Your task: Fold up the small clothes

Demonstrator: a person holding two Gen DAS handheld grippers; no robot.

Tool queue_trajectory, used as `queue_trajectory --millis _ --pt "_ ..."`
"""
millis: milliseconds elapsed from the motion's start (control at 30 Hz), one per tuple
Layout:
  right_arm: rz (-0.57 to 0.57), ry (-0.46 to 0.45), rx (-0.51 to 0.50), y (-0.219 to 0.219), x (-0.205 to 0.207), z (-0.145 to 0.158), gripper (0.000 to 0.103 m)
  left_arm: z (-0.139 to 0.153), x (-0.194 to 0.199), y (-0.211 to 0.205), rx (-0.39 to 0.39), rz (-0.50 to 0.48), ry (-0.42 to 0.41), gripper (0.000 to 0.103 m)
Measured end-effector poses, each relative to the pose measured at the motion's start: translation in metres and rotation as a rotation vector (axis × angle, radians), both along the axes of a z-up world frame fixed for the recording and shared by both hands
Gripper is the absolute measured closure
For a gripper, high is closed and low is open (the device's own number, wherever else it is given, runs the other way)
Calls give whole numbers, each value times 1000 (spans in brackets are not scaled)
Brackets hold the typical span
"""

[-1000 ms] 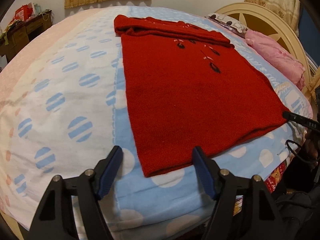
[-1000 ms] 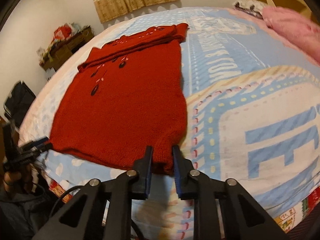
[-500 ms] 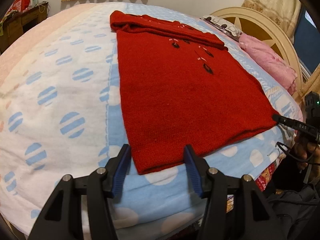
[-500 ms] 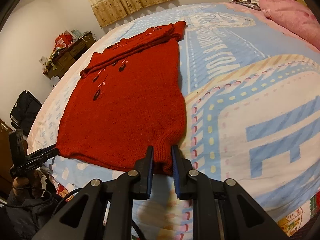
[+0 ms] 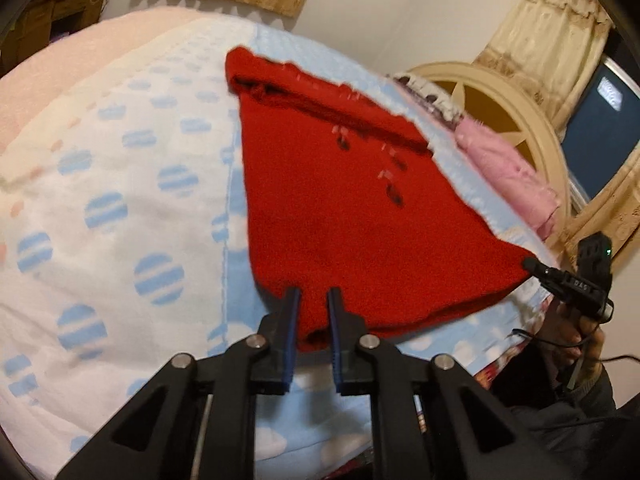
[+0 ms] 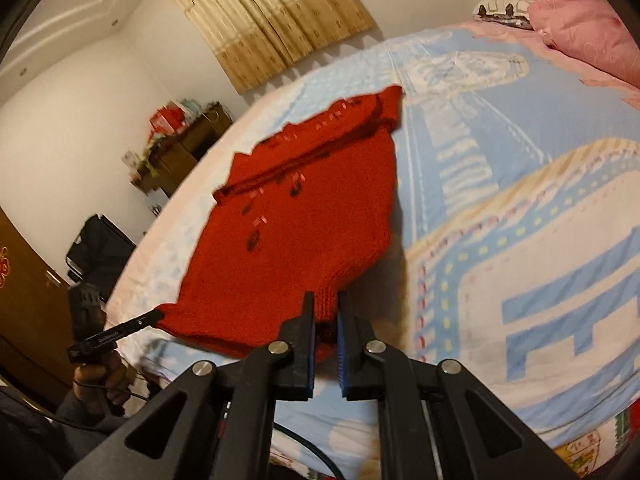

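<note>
A small red knitted sweater (image 5: 360, 216) lies on the bed, sleeves folded across its far end; it also shows in the right wrist view (image 6: 304, 224). My left gripper (image 5: 313, 298) is shut on the sweater's near left hem corner. My right gripper (image 6: 325, 302) is shut on the near right hem corner. Both hem corners are lifted off the blue and white blanket (image 5: 120, 208), and the hem hangs between the two grippers. The other gripper shows at each view's edge, the right one (image 5: 532, 265) and the left one (image 6: 158, 314).
A pink pillow (image 5: 508, 172) and a cream round headboard (image 5: 532, 120) are at the bed's right end. A wooden dresser (image 6: 180, 148) with clutter stands by the far wall. The bed's near edge is just below both grippers.
My left gripper has closed from wide open onto the left hem corner. Both grippers have risen, lifting the hem off the blanket. The right gripper kept its hold.
</note>
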State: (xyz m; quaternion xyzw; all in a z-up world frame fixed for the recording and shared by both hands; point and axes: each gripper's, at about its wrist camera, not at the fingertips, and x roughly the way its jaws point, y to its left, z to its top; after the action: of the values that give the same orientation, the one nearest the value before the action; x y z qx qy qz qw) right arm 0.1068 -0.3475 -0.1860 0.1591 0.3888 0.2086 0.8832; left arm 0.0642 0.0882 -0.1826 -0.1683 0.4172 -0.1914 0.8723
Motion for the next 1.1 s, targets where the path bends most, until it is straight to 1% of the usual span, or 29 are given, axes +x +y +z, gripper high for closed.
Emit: queue_trajectory --millis 167,400,533,667,833,933,1100 --pt "5 -37 3 2 14 17 95 15 15 -5 7 -26 -34 89" --pt "4 -82 69 -1 55 44 95 41 56 9 -55 -15 -65 89" --pt "1 -97 96 1 92 58 95 51 84 15 -89 -11 -69 90" --pt "-2 -108 107 4 128 72 96 65 116 16 -57 -9 -106 91" --pt "-12 -118 115 8 177 85 96 77 157 26 -78 20 -123 91" --pt "-16 -123 102 12 200 91 96 82 179 29 -100 31 -121 91" --pt "-28 -141 92 16 239 106 96 96 214 28 -79 49 -146 91"
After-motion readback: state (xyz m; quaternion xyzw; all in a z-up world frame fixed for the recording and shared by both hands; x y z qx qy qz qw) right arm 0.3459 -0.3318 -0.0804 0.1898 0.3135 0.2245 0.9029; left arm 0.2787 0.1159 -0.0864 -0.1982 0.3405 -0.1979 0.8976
